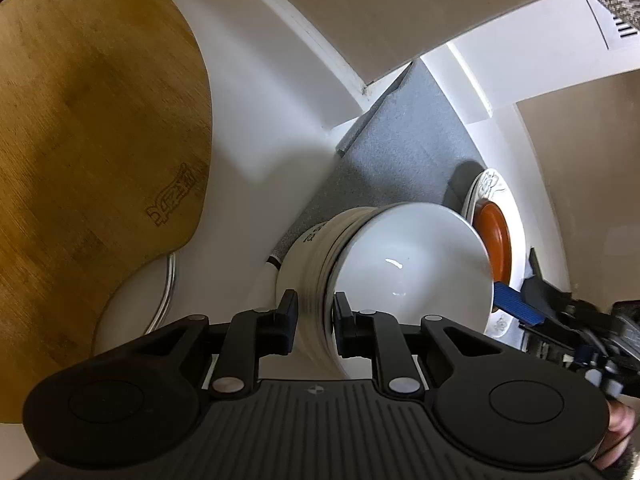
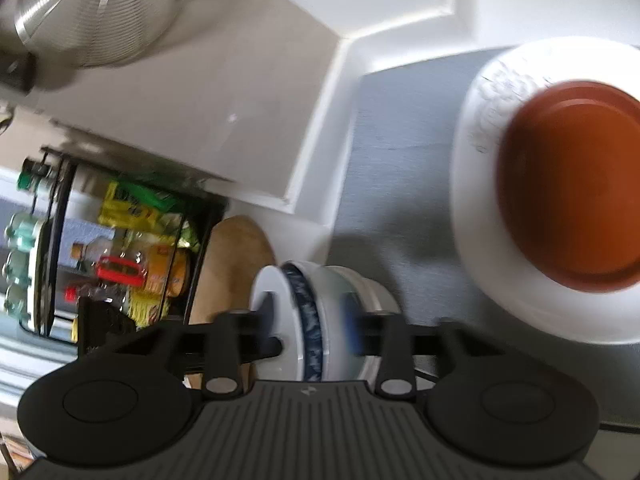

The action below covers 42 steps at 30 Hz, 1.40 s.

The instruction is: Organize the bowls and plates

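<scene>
Left gripper (image 1: 313, 312): black fingers (image 1: 289, 312) clamped on the rim of a stack of white ceramic bowls (image 1: 400, 264), tipped on its side over the grey mat (image 1: 404, 136).

Right gripper (image 2: 312, 326): fingers closed on the wall of a white bowl with a blue patterned band (image 2: 310, 312) (view blurred), also held on edge above the mat.

Beyond the stack: a white floral-printed plate (image 1: 486, 186) carrying a round orange-brown dish (image 1: 494, 236) rests on the mat.

Left, farther off: a rounded wooden cutting board (image 1: 92, 152) against the white wall. A metal mesh strainer (image 2: 92, 12) hangs in the far corner of the right view.
</scene>
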### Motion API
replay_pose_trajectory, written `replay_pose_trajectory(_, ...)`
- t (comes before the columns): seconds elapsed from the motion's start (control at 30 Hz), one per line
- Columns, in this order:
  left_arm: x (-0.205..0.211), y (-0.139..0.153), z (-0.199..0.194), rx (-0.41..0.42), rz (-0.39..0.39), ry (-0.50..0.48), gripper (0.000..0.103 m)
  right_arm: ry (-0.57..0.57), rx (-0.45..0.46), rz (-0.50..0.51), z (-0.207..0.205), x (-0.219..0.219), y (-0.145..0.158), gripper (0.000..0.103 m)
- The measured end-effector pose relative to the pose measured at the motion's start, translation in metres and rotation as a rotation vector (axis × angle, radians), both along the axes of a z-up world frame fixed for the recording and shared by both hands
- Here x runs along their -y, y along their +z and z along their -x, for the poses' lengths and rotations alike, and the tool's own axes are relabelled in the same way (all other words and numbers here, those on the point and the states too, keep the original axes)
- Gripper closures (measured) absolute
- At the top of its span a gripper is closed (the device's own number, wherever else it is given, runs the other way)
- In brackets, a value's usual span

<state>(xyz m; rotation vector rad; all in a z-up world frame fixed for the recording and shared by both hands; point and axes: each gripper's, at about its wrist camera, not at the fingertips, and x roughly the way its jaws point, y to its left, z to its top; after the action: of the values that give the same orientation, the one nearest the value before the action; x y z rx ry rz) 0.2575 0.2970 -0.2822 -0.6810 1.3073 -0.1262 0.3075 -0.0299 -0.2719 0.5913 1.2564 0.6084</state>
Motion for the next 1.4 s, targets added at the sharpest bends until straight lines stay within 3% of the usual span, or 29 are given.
replay_pose_trajectory(0.17, 0.002, -0.002, -0.003, -0.003, -0.005, -0.005, 0.082, 0.074, 0.02, 0.14, 0.003, -0.022, -0.004, 0.051)
replay_pose_trajectory(0.2, 0.002, -0.002, -0.004, -0.004, -0.003, -0.003, 0.081, 0.084, 0.023, 0.155, 0.003, -0.025, -0.006, 0.064)
replay_pose_trajectory(0.5, 0.009, -0.004, -0.002, -0.026, 0.001, -0.001, 0.063, 0.071, -0.01, 0.159, -0.001, -0.021, -0.018, 0.079)
replay_pose_trajectory(0.73, 0.005, 0.006, -0.006, -0.031, 0.01, 0.014, 0.065, 0.065, -0.092, 0.142, -0.012, -0.018, -0.03, 0.081)
replay_pose_trajectory(0.87, 0.0, 0.019, -0.011, 0.006, -0.038, 0.023, 0.073, 0.154, -0.031, 0.197, -0.013, -0.032, -0.02, 0.074)
replay_pose_trajectory(1.1, 0.006, 0.022, -0.02, 0.017, -0.073, -0.017, 0.084, 0.173, 0.023, 0.223, -0.023, -0.037, -0.013, 0.076)
replay_pose_trajectory(1.4, 0.009, 0.028, -0.032, 0.036, -0.098, -0.044, 0.083, 0.228, 0.122, 0.235, -0.032, -0.051, 0.006, 0.075)
